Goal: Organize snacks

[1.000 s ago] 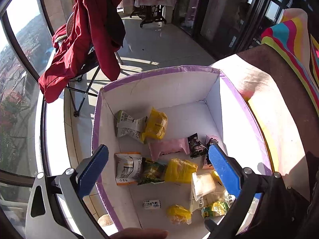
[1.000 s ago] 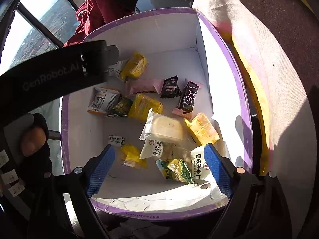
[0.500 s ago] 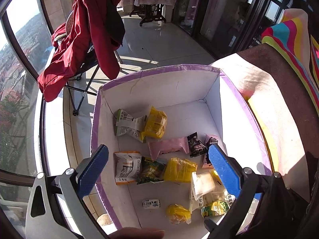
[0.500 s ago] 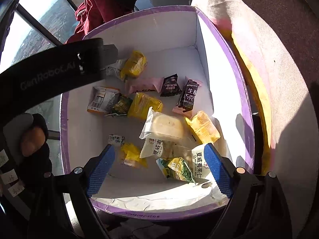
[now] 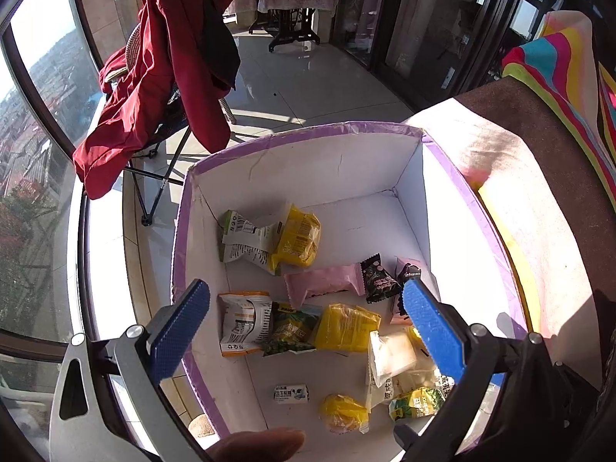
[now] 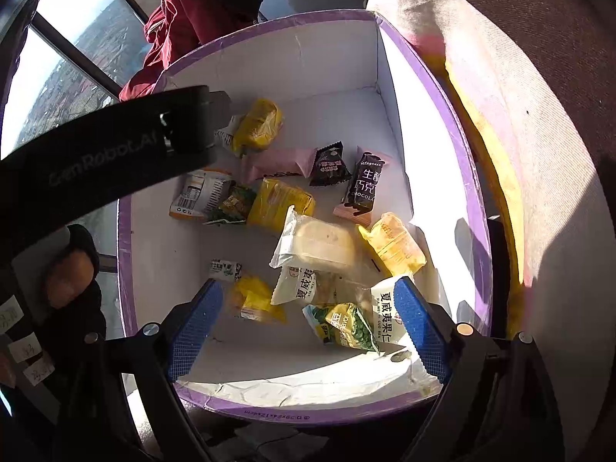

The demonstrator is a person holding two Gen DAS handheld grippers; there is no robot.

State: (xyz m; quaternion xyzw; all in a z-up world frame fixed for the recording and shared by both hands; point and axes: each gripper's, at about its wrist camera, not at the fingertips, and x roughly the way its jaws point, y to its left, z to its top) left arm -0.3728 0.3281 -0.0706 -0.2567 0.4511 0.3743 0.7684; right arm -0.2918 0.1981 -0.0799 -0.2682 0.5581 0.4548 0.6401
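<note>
A white box with a purple rim (image 5: pixel 300 134) (image 6: pixel 466 177) holds several snack packets: yellow ones (image 5: pixel 298 236) (image 6: pixel 392 244), a pink one (image 5: pixel 323 283) (image 6: pixel 277 161), a dark chocolate bar (image 6: pixel 364 188), a clear-wrapped cake (image 6: pixel 319 244) and green packets (image 5: pixel 288 329) (image 6: pixel 346 327). My left gripper (image 5: pixel 304 327) hangs open above the box with nothing between its blue pads. My right gripper (image 6: pixel 308 327) is also open and empty over the box's near end. The left gripper's black body (image 6: pixel 100 158) crosses the right wrist view.
A folding chair draped with a red jacket (image 5: pixel 161 73) stands on the tiled floor beyond the box. A brown and cream cushion (image 5: pixel 539 177) (image 6: pixel 519 77) lies to the right, a striped cloth (image 5: pixel 566 61) behind it. Windows run along the left.
Almost nothing differs. Both views have crept very slightly, and the packets in the box lie as before.
</note>
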